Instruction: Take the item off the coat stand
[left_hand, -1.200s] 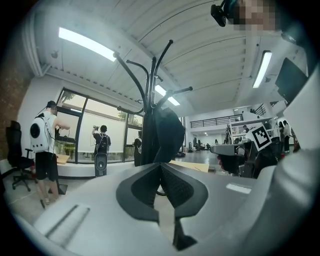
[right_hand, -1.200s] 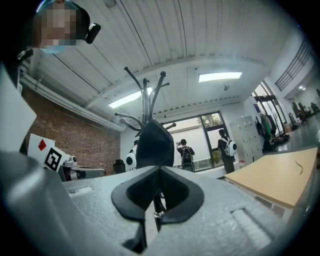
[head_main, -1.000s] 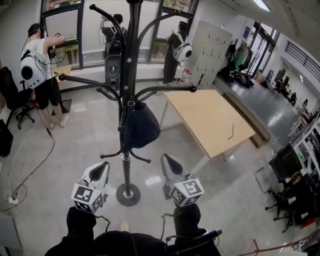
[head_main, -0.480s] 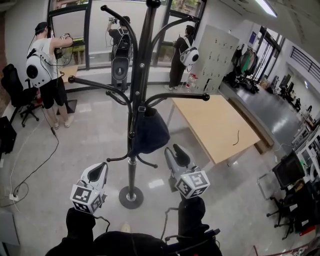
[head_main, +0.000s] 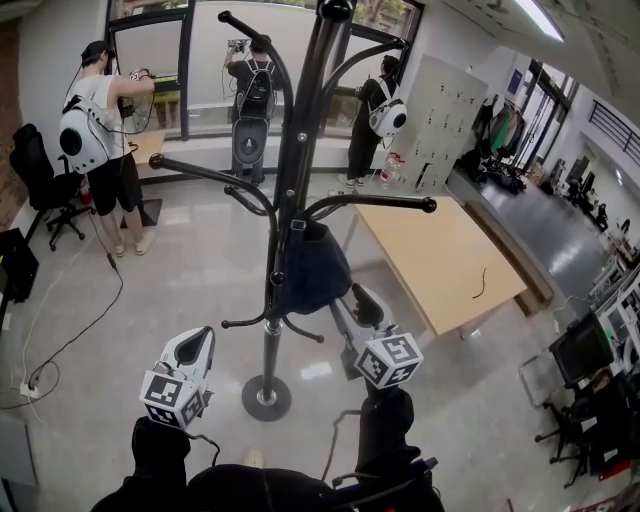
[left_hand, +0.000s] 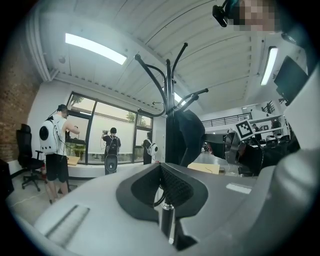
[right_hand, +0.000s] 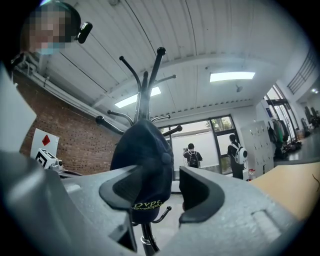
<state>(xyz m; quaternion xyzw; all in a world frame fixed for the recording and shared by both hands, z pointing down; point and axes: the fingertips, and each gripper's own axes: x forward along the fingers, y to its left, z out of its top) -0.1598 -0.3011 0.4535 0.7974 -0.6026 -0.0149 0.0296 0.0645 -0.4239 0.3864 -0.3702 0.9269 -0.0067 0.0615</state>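
Wooden table (head_main: 430, 250); dark cord (head_main: 483, 283), maybe, on it.

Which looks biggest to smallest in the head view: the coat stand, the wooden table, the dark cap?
1. coat stand
2. wooden table
3. dark cap
The table is farther off, so it looks smaller.

- I see a pale tiled floor (head_main: 190, 270), with a black cable (head_main: 80, 330) trailing across its left side.
- Tall dark-framed windows (head_main: 215, 70) fill the far wall. Three people stand at them, and one person (head_main: 100, 130) is beside a black office chair (head_main: 40, 185).
- A light wooden table (head_main: 430, 250) stands to the right, with a short dark cord (head_main: 483, 283) lying on it.
- Grey lockers (head_main: 440, 110) stand behind the table.
- A strip light (head_main: 540, 18) glows overhead, and one side wall is brick (right_hand: 75, 145).
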